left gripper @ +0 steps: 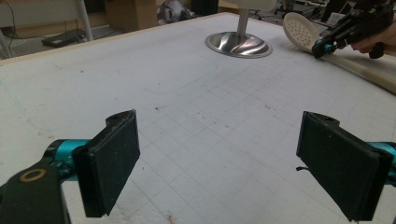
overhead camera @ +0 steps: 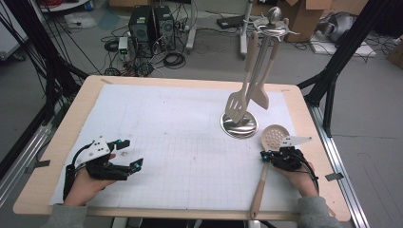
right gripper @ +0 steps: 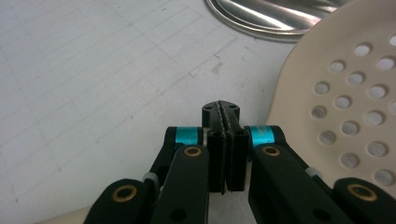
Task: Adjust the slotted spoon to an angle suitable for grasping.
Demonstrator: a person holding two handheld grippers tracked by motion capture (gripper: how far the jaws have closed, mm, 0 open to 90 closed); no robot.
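Cream skimmer point(overhead camera: 272, 138) lies just beside the steel stand base point(overhead camera: 239, 124); your right gripper point(overhead camera: 264, 156), jaws pressed together on nothing, sits at its neck. Your left gripper point(overhead camera: 132, 153) gapes wide, empty.

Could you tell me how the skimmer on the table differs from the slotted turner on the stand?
The skimmer lies flat on the mat; the turner hangs upright from the stand. The skimmer's head is round with small round holes; the turner's is squarish with long slots. Both are pale, with long light handles.
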